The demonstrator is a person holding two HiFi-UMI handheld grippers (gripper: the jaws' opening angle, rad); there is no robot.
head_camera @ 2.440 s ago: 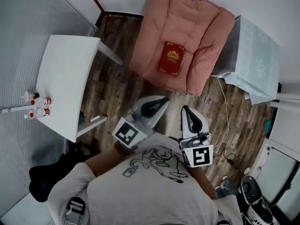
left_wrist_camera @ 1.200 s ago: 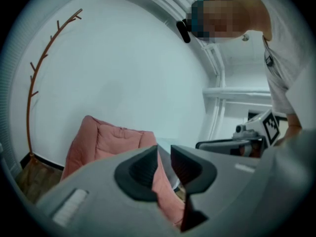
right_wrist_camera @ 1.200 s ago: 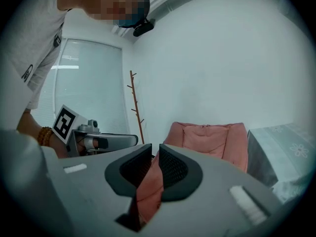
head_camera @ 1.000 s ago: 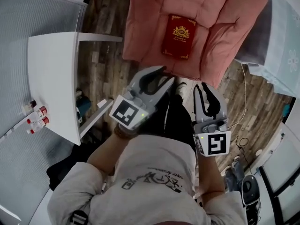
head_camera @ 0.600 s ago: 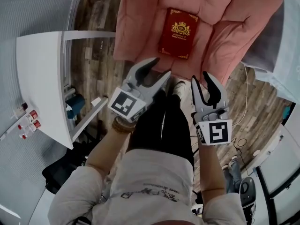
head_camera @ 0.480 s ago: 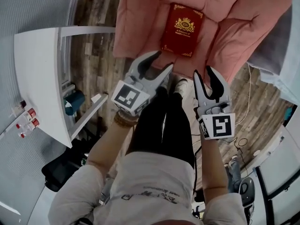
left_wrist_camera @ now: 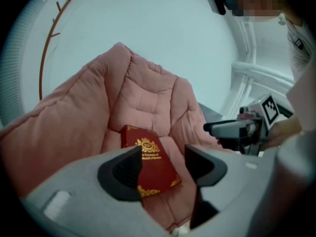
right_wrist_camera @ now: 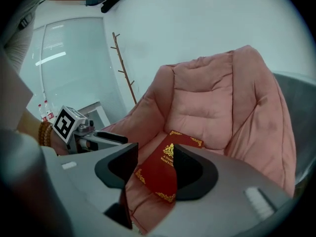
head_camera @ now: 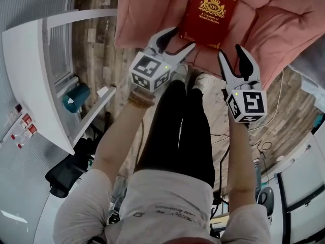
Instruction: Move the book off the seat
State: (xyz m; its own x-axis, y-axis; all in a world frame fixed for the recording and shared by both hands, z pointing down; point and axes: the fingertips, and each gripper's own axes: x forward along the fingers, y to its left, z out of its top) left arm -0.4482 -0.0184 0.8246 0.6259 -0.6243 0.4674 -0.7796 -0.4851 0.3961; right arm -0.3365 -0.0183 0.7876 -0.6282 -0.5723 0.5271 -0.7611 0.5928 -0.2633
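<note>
Up at twelve o'clock in the head view sits the pink cushioned seat point(head_camera: 147, 9), and the white table point(head_camera: 30, 75) curves down the nine o'clock side. The red book point(head_camera: 210, 14) lies flat on the seat, gold crest up. The left gripper point(head_camera: 180, 38) hangs near the book's front edge. Its jaws are wide, just been opening, with the book framed beyond them, ungripped. The right gripper point(head_camera: 231, 52) is at its three o'clock, and it's the same story: jaws just been opening, spread, holding nothing. Both gripper views catch a thin coat stand point(right_wrist_camera: 123, 63) against the wall, which the head view misses. Tiny red-capped bottles point(head_camera: 28, 126) stand on the table.
</note>
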